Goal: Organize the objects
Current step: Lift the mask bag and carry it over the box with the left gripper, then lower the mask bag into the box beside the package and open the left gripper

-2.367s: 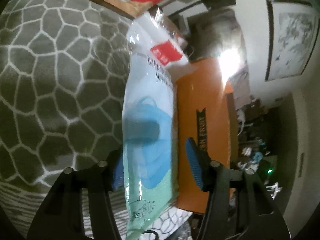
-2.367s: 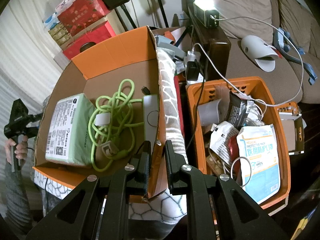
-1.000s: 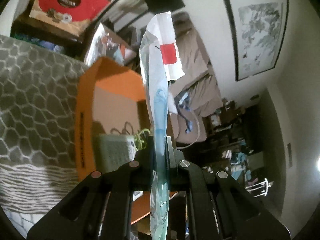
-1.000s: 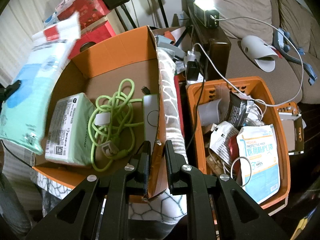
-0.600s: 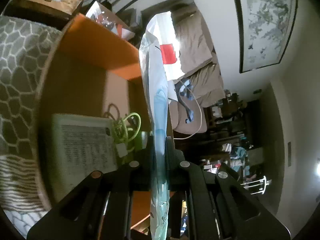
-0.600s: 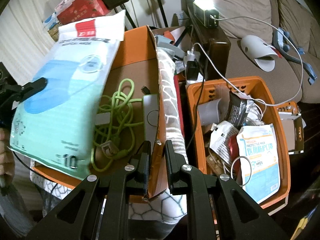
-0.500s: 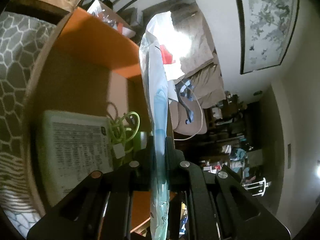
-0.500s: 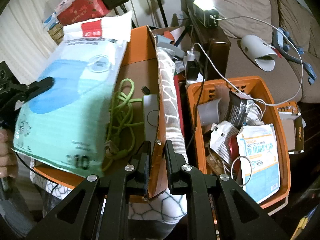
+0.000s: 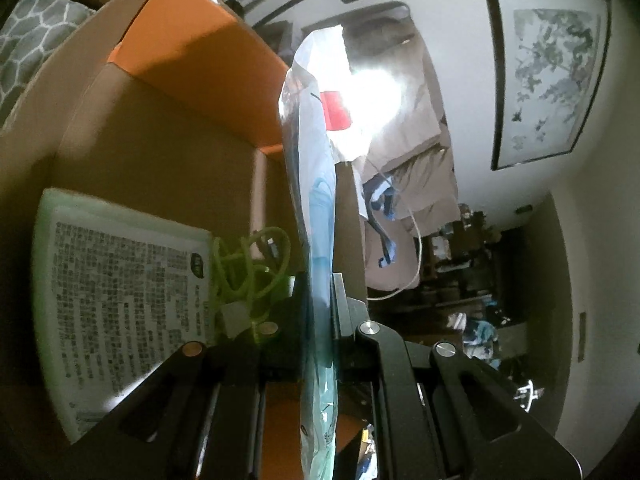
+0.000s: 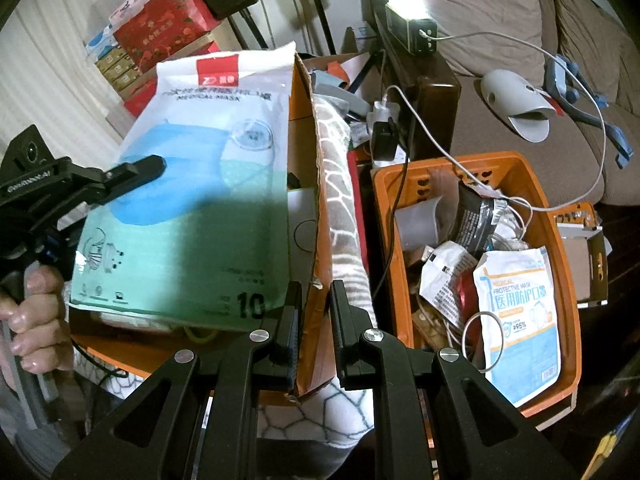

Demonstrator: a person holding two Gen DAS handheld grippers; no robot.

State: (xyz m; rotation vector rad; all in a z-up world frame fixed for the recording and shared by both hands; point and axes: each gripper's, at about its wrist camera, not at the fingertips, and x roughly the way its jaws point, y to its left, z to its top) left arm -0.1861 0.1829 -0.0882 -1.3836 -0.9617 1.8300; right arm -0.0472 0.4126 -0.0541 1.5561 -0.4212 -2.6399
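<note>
The left gripper (image 10: 158,166) clamps the mask pack (image 10: 200,184) above the cardboard box (image 9: 168,120); released crooked, it may catch the box wall, which the right gripper (image 10: 314,308) pinches.

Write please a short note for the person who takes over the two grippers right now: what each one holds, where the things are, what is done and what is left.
Left gripper: shut on the mask pack, held above the cardboard box, not yet released.
Right gripper: jaws closed on the box's right wall, apparently steadying it.
In the box: a wipes pack and a green cable.
The orange crate beside it holds another mask pack and loose clutter.
Done: the pack is over the box.
Left: lower it in, open the jaws, then probably sort the crate.
</note>
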